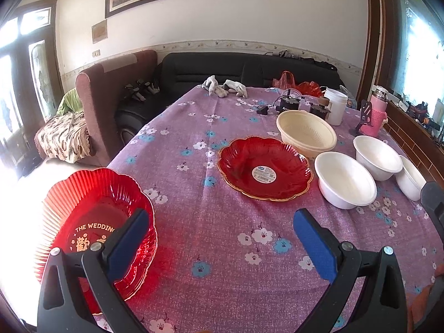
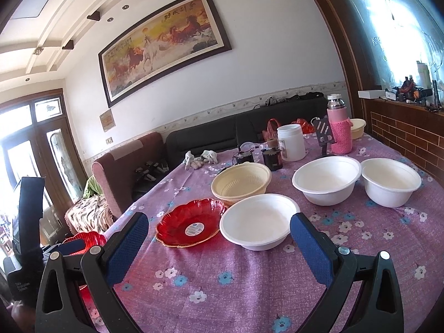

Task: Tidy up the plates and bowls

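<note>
The left gripper (image 1: 222, 230) is spread wide and holds nothing. It hangs over the purple flowery tablecloth (image 1: 222, 263). Its left finger (image 1: 130, 238) covers part of a stack of red plates (image 1: 94, 222) at the table's near left edge — how many plates are in the stack is hard to tell. Gold words on the top plate are partly hidden.

The right gripper (image 2: 219, 236) is also spread wide and empty. Just past it sits a white bowl (image 2: 259, 220), touching a single red plate (image 2: 191, 223) with a round sticker in it. Behind them is a cream bowl (image 2: 241, 184). Two more white bowls (image 2: 327, 180) stand side by side to the right.

In the left view the farthest white bowl is partly hidden behind the right gripper's dark edge. Small dark things by the white jar (image 2: 291, 143) are too blurry to name.
</note>
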A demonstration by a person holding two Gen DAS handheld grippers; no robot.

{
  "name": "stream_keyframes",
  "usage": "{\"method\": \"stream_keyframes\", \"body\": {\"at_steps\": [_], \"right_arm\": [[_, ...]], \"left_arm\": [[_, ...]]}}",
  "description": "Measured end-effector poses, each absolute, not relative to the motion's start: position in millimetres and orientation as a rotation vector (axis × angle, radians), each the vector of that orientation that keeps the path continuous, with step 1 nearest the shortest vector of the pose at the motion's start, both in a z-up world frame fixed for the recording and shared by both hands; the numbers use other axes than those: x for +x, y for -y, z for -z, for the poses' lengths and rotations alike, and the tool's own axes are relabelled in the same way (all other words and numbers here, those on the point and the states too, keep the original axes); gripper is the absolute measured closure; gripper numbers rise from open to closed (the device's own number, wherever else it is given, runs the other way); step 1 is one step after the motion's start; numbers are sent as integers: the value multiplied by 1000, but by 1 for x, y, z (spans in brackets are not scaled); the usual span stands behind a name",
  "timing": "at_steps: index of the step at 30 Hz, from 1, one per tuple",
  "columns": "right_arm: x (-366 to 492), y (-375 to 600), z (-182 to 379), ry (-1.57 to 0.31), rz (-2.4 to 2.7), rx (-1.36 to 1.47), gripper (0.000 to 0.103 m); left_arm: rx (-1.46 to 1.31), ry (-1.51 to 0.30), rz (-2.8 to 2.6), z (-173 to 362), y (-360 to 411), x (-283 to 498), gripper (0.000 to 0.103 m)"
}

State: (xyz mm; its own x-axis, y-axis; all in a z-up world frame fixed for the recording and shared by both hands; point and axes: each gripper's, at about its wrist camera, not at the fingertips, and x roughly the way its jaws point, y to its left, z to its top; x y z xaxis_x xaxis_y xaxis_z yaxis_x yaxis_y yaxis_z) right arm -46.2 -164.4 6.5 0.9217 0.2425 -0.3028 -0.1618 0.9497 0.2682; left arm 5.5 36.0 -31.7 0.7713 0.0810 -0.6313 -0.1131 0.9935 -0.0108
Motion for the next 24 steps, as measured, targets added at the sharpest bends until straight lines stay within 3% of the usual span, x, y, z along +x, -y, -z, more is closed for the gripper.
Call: {"method": "stream_keyframes", "body": {"at_steps": [24], "right_arm": [[-13,157,9,-424,-203,303,0]], "left_arm": [[-39,-739,-62,65,-32,43,0]]}}
